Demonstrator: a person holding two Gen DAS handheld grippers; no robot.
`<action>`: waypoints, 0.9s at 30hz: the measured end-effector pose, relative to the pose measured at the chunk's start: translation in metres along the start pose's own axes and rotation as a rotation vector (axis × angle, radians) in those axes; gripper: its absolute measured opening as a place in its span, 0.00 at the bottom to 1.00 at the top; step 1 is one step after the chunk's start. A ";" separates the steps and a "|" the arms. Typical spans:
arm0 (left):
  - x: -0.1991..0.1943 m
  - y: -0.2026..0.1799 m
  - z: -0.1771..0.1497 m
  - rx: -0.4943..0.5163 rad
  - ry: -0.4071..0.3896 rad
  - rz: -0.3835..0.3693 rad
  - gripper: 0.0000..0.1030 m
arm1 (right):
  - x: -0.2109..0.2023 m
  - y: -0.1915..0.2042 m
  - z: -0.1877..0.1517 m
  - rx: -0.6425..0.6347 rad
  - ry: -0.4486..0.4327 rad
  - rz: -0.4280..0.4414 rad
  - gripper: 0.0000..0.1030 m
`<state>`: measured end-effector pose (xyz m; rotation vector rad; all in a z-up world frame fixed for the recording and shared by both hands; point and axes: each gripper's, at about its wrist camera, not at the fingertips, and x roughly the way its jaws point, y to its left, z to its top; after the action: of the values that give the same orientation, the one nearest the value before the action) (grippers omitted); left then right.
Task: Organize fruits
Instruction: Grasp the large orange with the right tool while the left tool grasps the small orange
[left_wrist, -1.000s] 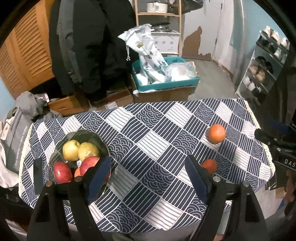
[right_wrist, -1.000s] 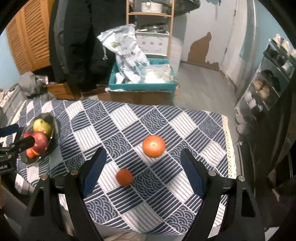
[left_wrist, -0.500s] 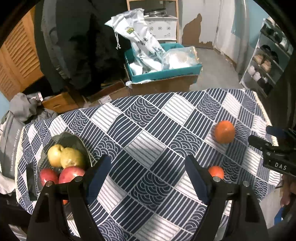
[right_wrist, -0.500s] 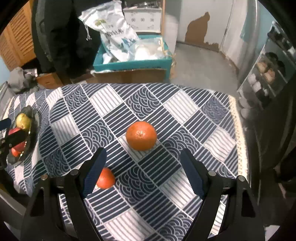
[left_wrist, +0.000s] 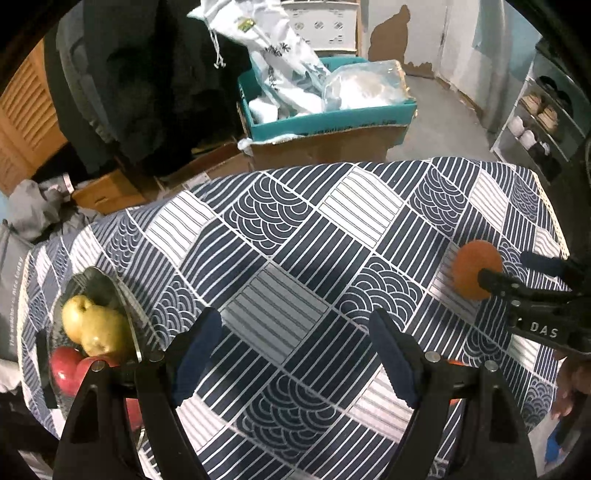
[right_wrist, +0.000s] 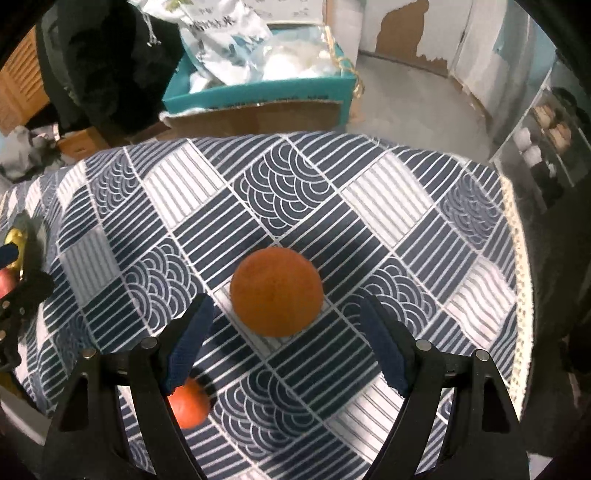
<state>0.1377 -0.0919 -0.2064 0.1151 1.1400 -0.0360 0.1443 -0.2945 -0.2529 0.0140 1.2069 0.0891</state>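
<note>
A large orange (right_wrist: 276, 291) lies on the blue patterned tablecloth (right_wrist: 288, 192), just ahead of my open right gripper (right_wrist: 286, 325), whose fingers stand wide with nothing between them. A smaller orange (right_wrist: 190, 404) sits partly behind its left finger. In the left wrist view the dark glass bowl (left_wrist: 96, 284) at the left holds two yellow-green pears (left_wrist: 94, 328) and red apples (left_wrist: 68, 369). My left gripper (left_wrist: 295, 339) hangs open over bare cloth. The large orange (left_wrist: 472, 267) shows at the right there, partly behind the right gripper.
Beyond the table's far edge stands a teal box (left_wrist: 325, 114) on cardboard with white bags. Dark coats (left_wrist: 140, 74) hang at the back left, and a shoe rack (left_wrist: 543, 122) stands at the right. The table's lace edge (right_wrist: 517, 236) runs down the right.
Both grippers have come lower and closer to the table. The large orange now sits just ahead of the right fingers, and the small orange has slid behind the left finger. The bowl moved left in the left view.
</note>
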 end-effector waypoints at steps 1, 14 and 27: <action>0.003 -0.001 0.001 -0.003 0.003 -0.005 0.81 | 0.004 -0.001 0.001 0.008 0.010 0.008 0.79; 0.035 -0.002 0.004 -0.004 0.041 -0.013 0.81 | 0.037 -0.003 -0.001 -0.001 0.040 0.025 0.75; 0.025 -0.019 -0.005 -0.003 0.055 -0.085 0.81 | 0.014 -0.001 -0.015 -0.010 0.023 0.014 0.64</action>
<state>0.1420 -0.1092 -0.2322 0.0648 1.1995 -0.1070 0.1348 -0.2948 -0.2710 0.0131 1.2292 0.1075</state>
